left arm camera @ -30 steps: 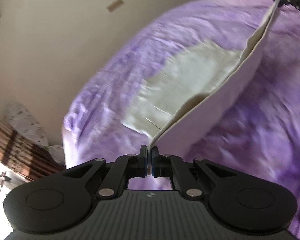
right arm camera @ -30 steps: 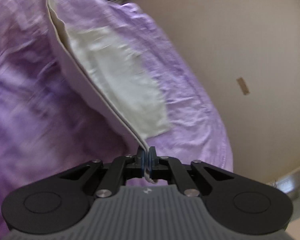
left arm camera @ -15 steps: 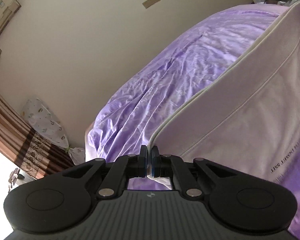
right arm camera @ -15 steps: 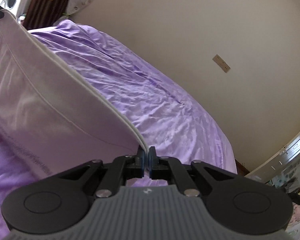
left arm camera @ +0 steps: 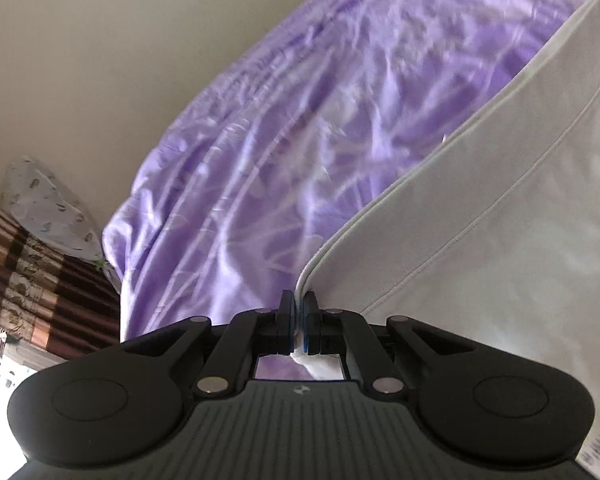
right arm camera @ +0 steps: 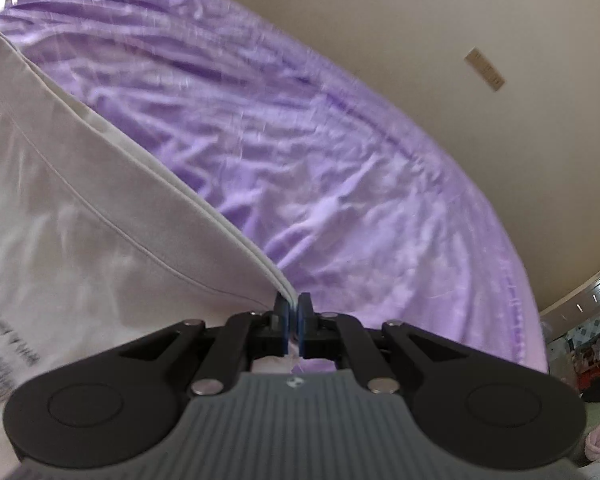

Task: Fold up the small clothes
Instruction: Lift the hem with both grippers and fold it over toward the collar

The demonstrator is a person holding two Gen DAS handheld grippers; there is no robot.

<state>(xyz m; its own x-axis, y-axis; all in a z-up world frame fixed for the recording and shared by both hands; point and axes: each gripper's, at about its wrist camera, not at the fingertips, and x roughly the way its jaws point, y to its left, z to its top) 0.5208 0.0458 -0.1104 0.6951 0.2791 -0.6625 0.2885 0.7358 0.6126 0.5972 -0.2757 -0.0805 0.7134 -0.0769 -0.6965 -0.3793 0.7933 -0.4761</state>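
Observation:
A white garment (left arm camera: 480, 216) with small dark print near its lower edge hangs stretched between my two grippers above a bed with a purple sheet (left arm camera: 300, 128). My left gripper (left arm camera: 299, 300) is shut on one corner of its hemmed edge. My right gripper (right arm camera: 294, 300) is shut on the other corner, where the garment (right arm camera: 80, 208) shows two layers of hem. The cloth fills the right of the left wrist view and the left of the right wrist view. Its lower part is out of view.
The purple sheet (right arm camera: 340, 168) is wrinkled and runs to a beige wall (right arm camera: 420, 20). A striped curtain (left arm camera: 32, 280) and a patterned pillow (left arm camera: 48, 208) stand off the bed's left end. Clutter (right arm camera: 588, 360) lies beyond the bed's right end.
Both grippers have lifted the garment off the bed and spread it between them. A second ago part of it still lay on the sheet; now it hangs taut, and the views have tilted lower.

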